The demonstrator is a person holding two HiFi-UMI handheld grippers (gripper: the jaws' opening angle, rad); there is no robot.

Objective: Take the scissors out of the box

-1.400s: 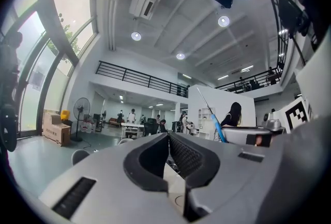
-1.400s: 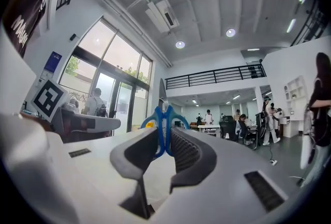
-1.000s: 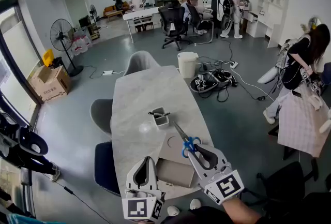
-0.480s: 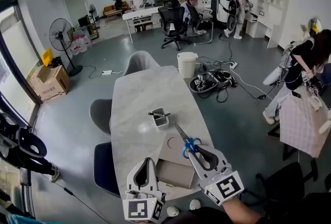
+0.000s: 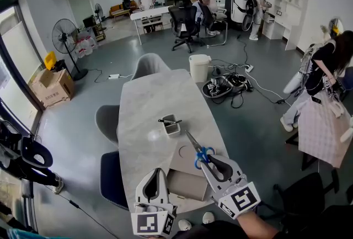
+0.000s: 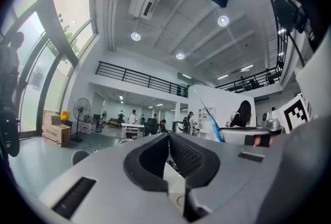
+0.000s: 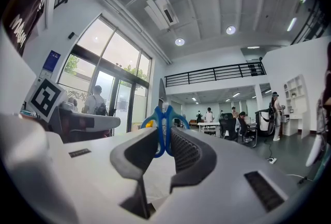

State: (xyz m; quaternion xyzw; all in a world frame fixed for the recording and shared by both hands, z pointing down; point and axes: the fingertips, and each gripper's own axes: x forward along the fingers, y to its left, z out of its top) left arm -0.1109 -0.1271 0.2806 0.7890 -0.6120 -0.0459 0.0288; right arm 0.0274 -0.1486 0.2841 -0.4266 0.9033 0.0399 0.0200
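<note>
Holding still, the right gripper (image 5: 208, 159) keeps its half-closed jaws pinched on the blue handles of the scissors (image 5: 194, 147), up above the box (image 5: 185, 184). The left gripper (image 5: 156, 173) is closed on nothing. Nothing has moved, so the scissors look already out.

Blue-handled scissors (image 5: 198, 151), pale grey marbled table (image 5: 149, 102)

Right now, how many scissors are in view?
1: blue-handled scissors, clamped by the handles in the right gripper, blades pointing out over the table. The box interior below isn't clearly visible, so more could be hidden there.
</note>
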